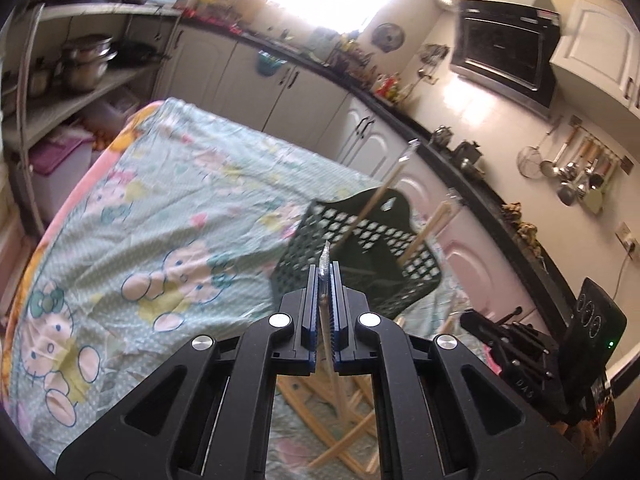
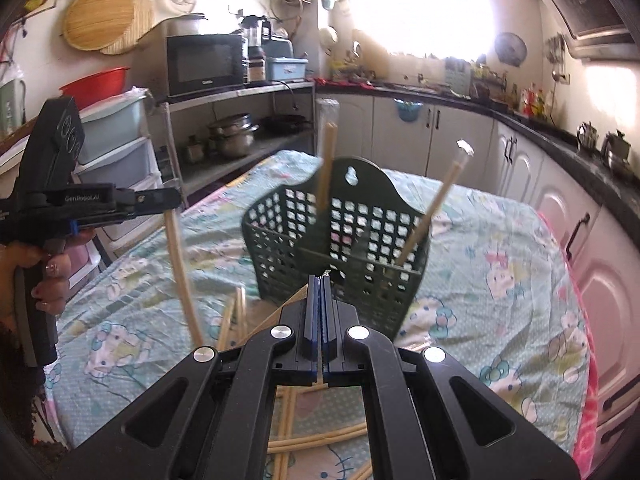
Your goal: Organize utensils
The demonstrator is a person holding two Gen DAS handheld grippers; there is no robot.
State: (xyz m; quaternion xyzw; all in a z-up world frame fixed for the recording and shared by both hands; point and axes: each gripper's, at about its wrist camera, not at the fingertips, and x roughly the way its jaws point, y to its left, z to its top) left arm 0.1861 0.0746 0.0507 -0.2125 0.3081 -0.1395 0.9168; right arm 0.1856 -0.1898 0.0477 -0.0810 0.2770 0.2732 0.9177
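Our left gripper (image 1: 325, 276) has its fingers clamped on a wrapped chopstick pair (image 1: 325, 264); our right gripper (image 2: 322, 286) pinches another chopstick pair (image 2: 280, 310). Just beyond both fingertips stands the green basket (image 2: 340, 236), two pairs leaning inside. More chopsticks (image 2: 316, 440) lie beneath our fingers on the table (image 2: 500, 280).

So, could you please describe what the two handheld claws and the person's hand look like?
Both claws are matte black plastic linkages with silver round pivot bolts and blue-edged fingers. The left claw has white "GenRobot.AI" lettering on its side, a blue band, and three circles on its rear housing. The hand gripping its handle has glossy painted nails; no sleeve is visible.
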